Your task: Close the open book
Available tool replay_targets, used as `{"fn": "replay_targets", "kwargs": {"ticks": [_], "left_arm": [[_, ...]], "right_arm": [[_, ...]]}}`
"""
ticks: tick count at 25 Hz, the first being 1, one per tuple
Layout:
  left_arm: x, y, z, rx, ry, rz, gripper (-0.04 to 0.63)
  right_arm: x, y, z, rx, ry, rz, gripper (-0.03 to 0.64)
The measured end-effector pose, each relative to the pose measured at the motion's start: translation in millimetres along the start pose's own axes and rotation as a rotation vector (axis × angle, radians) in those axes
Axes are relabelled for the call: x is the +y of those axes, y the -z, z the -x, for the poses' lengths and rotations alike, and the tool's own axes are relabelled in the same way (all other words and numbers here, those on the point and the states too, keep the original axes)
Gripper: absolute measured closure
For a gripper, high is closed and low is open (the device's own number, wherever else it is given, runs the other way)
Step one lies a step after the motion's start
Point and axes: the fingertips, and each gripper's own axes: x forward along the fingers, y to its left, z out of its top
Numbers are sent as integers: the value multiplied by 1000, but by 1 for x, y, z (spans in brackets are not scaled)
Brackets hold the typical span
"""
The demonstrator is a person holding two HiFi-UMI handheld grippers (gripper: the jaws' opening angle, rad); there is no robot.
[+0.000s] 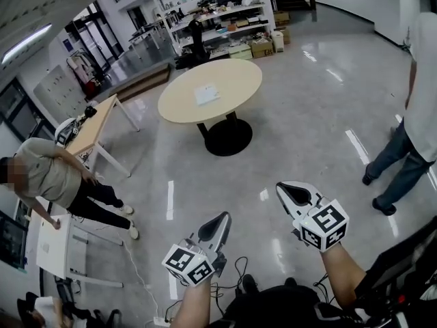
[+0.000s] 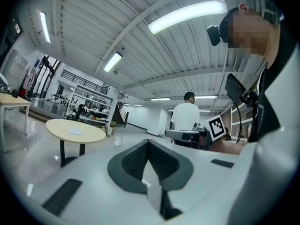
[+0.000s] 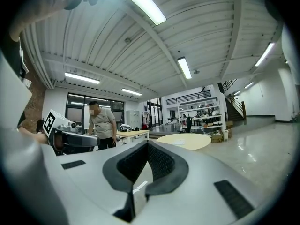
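**While the Book Lies Far Off on the Round Table, Both My Grippers Are Closed on Nothing**

Though I hold a gripper in each hand, neither has anything in it. My left gripper (image 1: 222,217) has its jaws pressed together, the dark pads meeting in a single seam in the left gripper view (image 2: 148,144), with only air in front of them. My right gripper (image 1: 283,188) is the same: in its own view (image 3: 148,144) the pads are closed tight against each other and grip nothing.

Both grippers are out in front of me over the shiny grey floor (image 1: 300,121), side by side but apart, pointing roughly level toward the middle of the room. Each one's marker cube shows at the edge of the other's view.

The book (image 1: 206,94) lies flat near the middle of the round table (image 1: 239,80), a pale-topped table on a dark pedestal foot. It is well apart from both grippers, with open floor between us. From here it is a small whitish patch, and I cannot make out its pages. It shows just as small on the tabletop in the left gripper view (image 2: 75,131) and in the right gripper view (image 3: 179,142).

A person in a grey top (image 1: 48,173) leans over a long table (image 1: 95,125) at my left. A person in a white top (image 1: 423,101) stands at my right. Shelves (image 1: 218,5) line the far wall behind the round table, and cables (image 1: 229,282) trail on the floor near my feet.
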Motion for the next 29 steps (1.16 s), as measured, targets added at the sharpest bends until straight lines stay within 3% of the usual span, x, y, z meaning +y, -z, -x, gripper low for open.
{"fn": "replay_targets", "kwargs": {"ticks": [9, 29], "left_arm": [[-16, 2, 6, 11, -13, -26, 604], [-4, 4, 45, 2, 23, -26, 604]], "right_arm": [[-1, 0, 34, -13, 46, 5, 618], [34, -1, 24, -4, 79, 26, 618]]}}
